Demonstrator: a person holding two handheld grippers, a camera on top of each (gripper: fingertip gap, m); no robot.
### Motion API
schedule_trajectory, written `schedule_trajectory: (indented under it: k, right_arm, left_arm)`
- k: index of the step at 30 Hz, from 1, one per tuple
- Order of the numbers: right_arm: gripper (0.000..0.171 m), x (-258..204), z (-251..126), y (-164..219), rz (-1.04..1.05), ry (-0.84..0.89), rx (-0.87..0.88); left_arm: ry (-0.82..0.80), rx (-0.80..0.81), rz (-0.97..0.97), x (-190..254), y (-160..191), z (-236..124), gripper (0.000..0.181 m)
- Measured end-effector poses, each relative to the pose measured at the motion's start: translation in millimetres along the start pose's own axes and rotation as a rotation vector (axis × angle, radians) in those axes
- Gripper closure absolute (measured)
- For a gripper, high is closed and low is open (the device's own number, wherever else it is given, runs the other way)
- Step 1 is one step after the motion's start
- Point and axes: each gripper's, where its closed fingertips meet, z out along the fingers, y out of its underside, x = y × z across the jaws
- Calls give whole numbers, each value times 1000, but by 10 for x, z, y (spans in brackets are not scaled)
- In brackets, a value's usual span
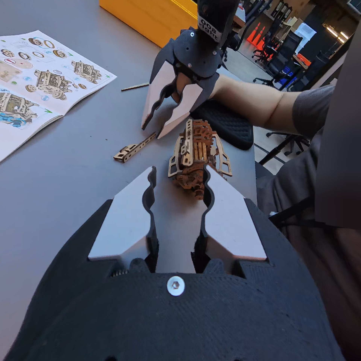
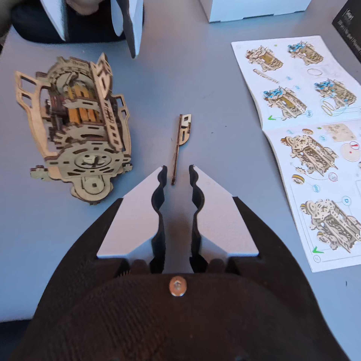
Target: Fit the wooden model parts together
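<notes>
A part-built wooden model (image 1: 197, 154) lies on its side on the grey table (image 1: 68, 195); it shows at left in the right wrist view (image 2: 78, 129). A slim wooden strip part (image 1: 134, 147) lies flat beside it and also shows in the right wrist view (image 2: 180, 144). My left gripper (image 1: 179, 168) is open and empty, its right fingertip close to the model's near end. My right gripper (image 2: 177, 167) is open and empty, its tips straddling the strip's near end; it also shows in the left wrist view (image 1: 151, 131), tips at the table.
An open instruction booklet (image 1: 39, 84) lies on the table, at right in the right wrist view (image 2: 312, 146). A yellow box (image 1: 154, 17) stands behind. A thin wooden stick (image 1: 134, 87) lies near it. A black padded rest (image 1: 226, 123) and a person's forearm (image 1: 250, 101) are by the table edge. A white box (image 2: 254, 9) is in the right wrist view. The tips of one gripper are about 12 centimetres away from the tips of the other.
</notes>
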Motion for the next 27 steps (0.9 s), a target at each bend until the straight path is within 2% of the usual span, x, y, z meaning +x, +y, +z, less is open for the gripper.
schedule_trajectory:
  k: [2,3,4,8,12,16,22,24,26,27]
  right_arm:
    - [152,-30,83,55,-27,-20,-45]
    - [166,-70,98,18,-33,-43,-26]
    - [169,-84,112,19,-38,-48,-36]
    - [169,-159,29,-40,-11,-54,-29]
    - [170,-228,-276,-378,227,-139,139]
    - [170,-402,-720,-819,466,-370,340]
    - [169,-626,-975,-945,494,-450,387]
    - [169,-706,-1013,-945,488,-463,382]
    - [170,-781,-1050,-944,488,-482,379]
    - [169,-807,-1057,-929,483,-479,371]
  left_arm:
    - [-9,10,-4,22,22,-4,135]
    - [-11,21,-7,29,17,-15,136]
    - [-15,34,-12,25,9,-30,136]
    - [-18,101,-64,-6,-78,-101,138]
    - [-13,171,-81,62,-256,-136,139]
    - [-26,214,-64,186,-523,-78,138]
    - [128,277,-138,601,-827,143,138]
    - [133,298,-166,647,-861,217,143]
    - [143,318,-170,691,-864,271,169]
    - [161,334,-165,734,-865,283,170]
